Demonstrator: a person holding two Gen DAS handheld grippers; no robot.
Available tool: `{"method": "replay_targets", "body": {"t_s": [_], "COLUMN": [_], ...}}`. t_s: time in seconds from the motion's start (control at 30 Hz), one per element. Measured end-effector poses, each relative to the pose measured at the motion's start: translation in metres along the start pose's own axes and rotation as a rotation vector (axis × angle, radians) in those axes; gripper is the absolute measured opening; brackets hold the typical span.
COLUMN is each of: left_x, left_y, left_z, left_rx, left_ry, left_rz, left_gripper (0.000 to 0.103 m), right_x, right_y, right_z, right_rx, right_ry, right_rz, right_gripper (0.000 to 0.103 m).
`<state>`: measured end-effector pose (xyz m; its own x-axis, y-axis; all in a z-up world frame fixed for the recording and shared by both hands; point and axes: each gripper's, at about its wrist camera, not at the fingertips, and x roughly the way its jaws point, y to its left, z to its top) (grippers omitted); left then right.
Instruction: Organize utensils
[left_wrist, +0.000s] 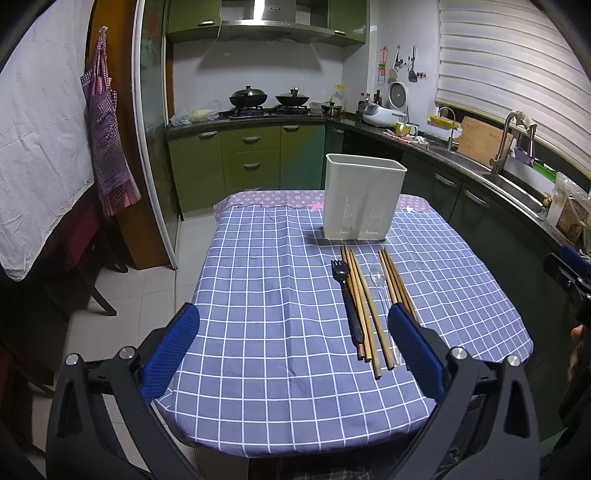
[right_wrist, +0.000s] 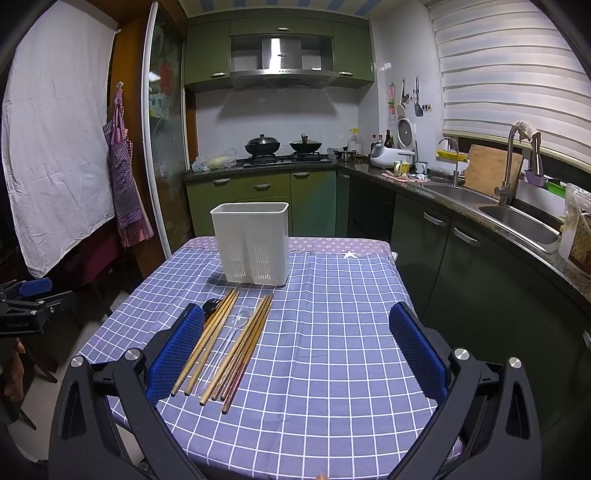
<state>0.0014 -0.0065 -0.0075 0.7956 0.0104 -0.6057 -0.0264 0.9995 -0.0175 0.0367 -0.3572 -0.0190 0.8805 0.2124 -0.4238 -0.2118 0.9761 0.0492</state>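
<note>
While both grippers gape empty (left (left_wrist: 293, 328), right (right_wrist: 297, 328)), chopsticks (left_wrist: 364, 306) point toward the holder (left_wrist: 364, 197)

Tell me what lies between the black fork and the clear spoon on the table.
A group of wooden chopsticks lies between the black fork and the clear spoon, side by side. The left wrist view shows it best.

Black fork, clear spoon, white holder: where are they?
black fork (left_wrist: 347, 295), left wrist view, on its handle.
clear spoon (left_wrist: 377, 275), left wrist view, on its bowl.
white holder (right_wrist: 251, 240), right wrist view, on its front wall.
</note>
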Motion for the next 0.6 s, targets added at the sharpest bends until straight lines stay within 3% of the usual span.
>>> {"method": "replay_targets", "body": {"t_s": [0.6], "left_x": [0.0041], "left_y": [0.0024], "left_z": [-0.0026], "left_rx": [-0.008], "left_ry": [0.015], "left_rz": [-0.003], "left_gripper": [0.097], "right_x": [-0.0004], "right_y": [-0.0038], "right_z": [0.0003], "right_rx": [0.002], "right_ry": [0.002], "right_rz": [0.006], "right_gripper": [0.099]}}
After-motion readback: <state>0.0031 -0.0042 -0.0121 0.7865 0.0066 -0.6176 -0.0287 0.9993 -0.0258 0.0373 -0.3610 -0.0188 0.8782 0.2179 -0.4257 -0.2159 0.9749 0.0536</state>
